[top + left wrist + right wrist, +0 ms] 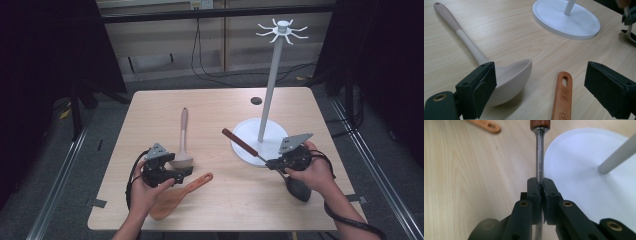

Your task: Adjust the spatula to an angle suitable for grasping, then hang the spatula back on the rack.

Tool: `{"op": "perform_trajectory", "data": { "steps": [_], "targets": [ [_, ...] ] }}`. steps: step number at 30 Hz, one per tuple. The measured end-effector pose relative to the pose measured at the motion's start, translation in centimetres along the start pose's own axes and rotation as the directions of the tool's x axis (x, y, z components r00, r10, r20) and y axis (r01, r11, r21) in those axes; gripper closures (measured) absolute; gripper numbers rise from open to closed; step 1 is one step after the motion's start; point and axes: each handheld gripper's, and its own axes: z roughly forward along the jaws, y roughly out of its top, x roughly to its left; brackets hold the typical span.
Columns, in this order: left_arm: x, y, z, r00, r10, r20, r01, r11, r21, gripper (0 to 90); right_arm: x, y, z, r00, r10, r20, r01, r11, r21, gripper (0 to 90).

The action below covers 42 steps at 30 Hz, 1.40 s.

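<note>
A black ladle with a metal shaft (539, 157) and brown wooden handle (239, 141) is held tilted, its dark bowl (298, 189) near the person's right hand. My right gripper (540, 182) is shut on that shaft, just left of the white stand's base (245, 145); in the high view the right gripper (272, 164) sits at the base's front edge. My left gripper (541, 75) stands open over the table. The bowl of a beige ladle (509, 80) lies by its left pad, and an orange spatula handle (563, 97) lies between the jaws, untouched.
The white stand's pole (267, 95) rises to a ring of hooks (282, 31) at the top. The beige ladle (182, 135) and orange spatula (175, 197) lie at the table's front left. A small dark disc (256, 100) sits near the back edge.
</note>
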Motion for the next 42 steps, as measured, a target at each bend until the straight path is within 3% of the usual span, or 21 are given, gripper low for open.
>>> {"op": "perform_trajectory", "data": {
  "steps": [4, 5, 6, 7, 8, 11, 12, 13, 17, 21, 23, 24, 25, 26, 27, 28, 29, 31, 36, 39, 42],
  "targets": [
    [-0.1, -0.1, 0.2, 1.0, 0.006, 0.002, -0.006, 1.0, 0.007, 10.3, -0.2, -0.6, -1.1, 0.9953, 0.085, 0.048, -0.078, 0.989, -0.128, 86.0],
    [-0.1, -0.1, 0.2, 1.0, 0.006, 0.002, -0.006, 1.0, 0.007, 10.3, -0.2, -0.6, -1.1, 0.9953, 0.085, 0.048, -0.078, 0.989, -0.128, 86.0],
    [-0.1, 0.0, 0.2, 1.0, 0.006, 0.004, -0.006, 1.0, 0.005, 10.3, -0.2, -0.8, -1.4, 0.9901, 0.117, 0.078, -0.101, 0.978, -0.181, 86.0],
    [-0.1, 0.0, 0.2, 1.0, 0.006, 0.004, -0.006, 1.0, 0.005, 10.3, -0.2, -0.8, -1.4, 0.9901, 0.117, 0.078, -0.101, 0.978, -0.181, 86.0],
    [-0.1, 0.1, 0.1, 1.0, 0.007, 0.005, -0.007, 1.0, 0.002, 10.3, -0.1, -0.9, -1.6, 0.984, 0.148, 0.099, -0.123, 0.966, -0.227, 86.0],
    [-0.1, 0.1, 0.1, 1.0, 0.005, 0.006, -0.005, 1.0, -0.001, 10.4, 0.1, -1.0, -1.8, 0.9728, 0.202, 0.114, -0.161, 0.942, -0.294, 86.0],
    [0.0, 0.1, 0.2, 1.0, 0.002, 0.003, -0.002, 1.0, -0.003, 10.3, 0.2, -1.1, -1.8, 0.9695, 0.215, 0.118, -0.169, 0.935, -0.312, 86.0],
    [0.0, 0.1, 0.2, 1.0, 0.002, 0.003, -0.002, 1.0, -0.003, 10.3, 0.2, -1.1, -1.8, 0.9695, 0.215, 0.118, -0.169, 0.935, -0.312, 86.0],
    [0.0, 0.0, 0.1, 1.0, 0.009, 0.003, -0.009, 1.0, 0.002, 10.3, 0.6, -1.2, -2.2, 0.9557, 0.265, 0.128, -0.193, 0.893, -0.407, 86.0],
    [0.0, 0.1, 0.1, 1.0, 0.005, 0.0, -0.005, 1.0, -0.004, 10.3, 0.9, -1.0, -2.5, 0.9519, 0.272, 0.142, -0.182, 0.873, -0.452, 86.0],
    [0.0, 0.1, 0.1, 1.0, 0.008, -0.002, -0.008, 1.0, -0.001, 10.3, 1.1, -1.0, -2.6, 0.9498, 0.278, 0.144, -0.185, 0.869, -0.458, 86.0],
    [0.0, 0.1, 0.2, 1.0, 0.004, 0.002, -0.004, 1.0, -0.002, 10.3, 1.3, -0.9, -2.6, 0.9452, 0.292, 0.147, -0.19, 0.857, -0.479, 86.0],
    [0.0, 0.1, 0.2, 1.0, 0.004, 0.002, -0.004, 1.0, -0.002, 10.2, 1.3, -0.9, -2.6, 0.9452, 0.292, 0.147, -0.19, 0.857, -0.479, 86.0],
    [0.1, 0.1, 0.2, 1.0, 0.006, 0.001, -0.006, 1.0, -0.003, 10.3, 1.4, -0.8, -2.8, 0.9437, 0.291, 0.157, -0.177, 0.846, -0.503, 86.0],
    [0.1, 0.1, 0.2, 1.0, 0.006, 0.001, -0.006, 1.0, -0.003, 10.2, 1.4, -0.8, -2.8, 0.9437, 0.291, 0.157, -0.177, 0.846, -0.503, 86.0],
    [0.1, 0.1, 0.1, 1.0, 0.009, 0.001, -0.009, 1.0, -0.002, 10.2, 1.6, -0.6, -2.9, 0.9375, 0.308, 0.162, -0.18, 0.828, -0.532, 86.0],
    [0.1, 0.1, 0.1, 0.9999, 0.012, 0.0, -0.012, 0.9999, -0.002, 10.2, 1.7, -0.5, -2.9, 0.9354, 0.309, 0.171, -0.173, 0.823, -0.541, 86.0],
    [0.2, 0.1, 0.0, 0.9999, 0.012, -0.005, -0.012, 0.9999, 0.003, 10.2, 2.1, -0.2, -3.0, 0.9303, 0.306, 0.202, -0.151, 0.822, -0.549, 86.0],
    [0.1, 0.3, 0.1, 0.9999, 0.011, 0.0, -0.011, 0.9999, -0.008, 10.2, 2.7, 0.2, -3.0, 0.9248, 0.312, 0.217, -0.136, 0.804, -0.579, 86.0],
    [0.1, 0.2, 0.2, 0.9999, 0.011, -0.001, -0.011, 0.9999, 0.002, 10.2, 2.8, 0.3, -3.1, 0.9227, 0.311, 0.228, -0.126, 0.802, -0.583, 86.0],
    [0.1, 0.2, 0.3, 0.9999, 0.012, 0.003, -0.012, 0.9999, 0.001, 10.2, 2.9, 0.4, -3.3, 0.9153, 0.328, 0.234, -0.128, 0.787, -0.604, 85.9]
  ]
}}
